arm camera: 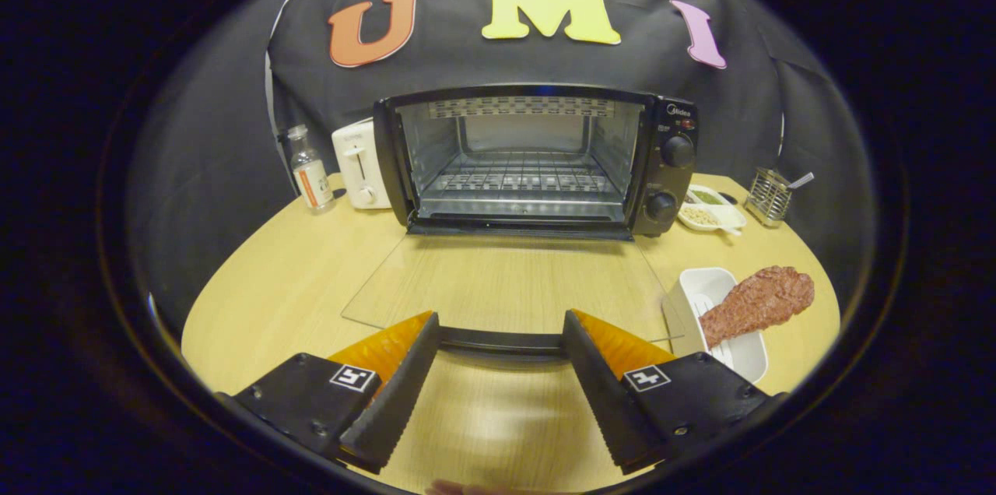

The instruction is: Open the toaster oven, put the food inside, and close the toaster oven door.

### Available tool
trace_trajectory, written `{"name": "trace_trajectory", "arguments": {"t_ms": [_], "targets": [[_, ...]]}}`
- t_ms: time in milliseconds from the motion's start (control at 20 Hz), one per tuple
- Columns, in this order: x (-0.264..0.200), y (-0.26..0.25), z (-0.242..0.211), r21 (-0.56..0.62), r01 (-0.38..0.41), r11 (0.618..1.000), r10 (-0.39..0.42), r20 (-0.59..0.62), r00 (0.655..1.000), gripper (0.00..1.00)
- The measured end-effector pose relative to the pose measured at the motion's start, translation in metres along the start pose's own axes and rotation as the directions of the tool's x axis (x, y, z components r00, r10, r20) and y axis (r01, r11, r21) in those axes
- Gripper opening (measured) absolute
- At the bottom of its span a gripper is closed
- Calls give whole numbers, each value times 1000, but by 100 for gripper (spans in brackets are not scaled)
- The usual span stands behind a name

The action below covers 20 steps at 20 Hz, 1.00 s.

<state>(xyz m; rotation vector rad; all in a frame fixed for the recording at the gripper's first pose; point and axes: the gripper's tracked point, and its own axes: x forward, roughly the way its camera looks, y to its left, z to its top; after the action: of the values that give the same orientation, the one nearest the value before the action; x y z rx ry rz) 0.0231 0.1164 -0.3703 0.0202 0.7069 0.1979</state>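
The black toaster oven (537, 160) stands at the back of the wooden table with its glass door (506, 285) folded down flat toward me. Its wire rack (521, 182) is bare. The door's dark handle bar (502, 341) lies between my fingertips. My gripper (502, 333) is open, its fingers wide apart on either side of the handle, pressing on nothing. The food, a brown drumstick (759, 302), rests across a white rectangular dish (720, 324) just right of the door and ahead of my right finger.
A white toaster (359, 164) and a small clear bottle (310, 170) stand left of the oven. To its right are a white divided plate of food bits (710, 208) and a metal mesh holder (769, 195). The table's curved edge runs close on both sides.
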Motion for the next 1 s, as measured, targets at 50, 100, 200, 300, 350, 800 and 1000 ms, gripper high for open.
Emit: {"name": "trace_trajectory", "arguments": {"t_ms": [50,100,200,300,350,800,1000], "targets": [[-6,0,6,1,-16,1000,16,16,1000,100],[-11,-3,13,-10,-31,999,31,33,999,100],[-24,-8,18,-31,-53,998,54,29,998,100],[-39,-18,28,-41,-79,996,80,33,996,100],[-47,-28,34,-39,-77,996,79,37,996,100],[-91,-147,79,30,-35,999,33,89,996,100],[-82,-203,74,34,9,999,-10,32,999,98]]}}
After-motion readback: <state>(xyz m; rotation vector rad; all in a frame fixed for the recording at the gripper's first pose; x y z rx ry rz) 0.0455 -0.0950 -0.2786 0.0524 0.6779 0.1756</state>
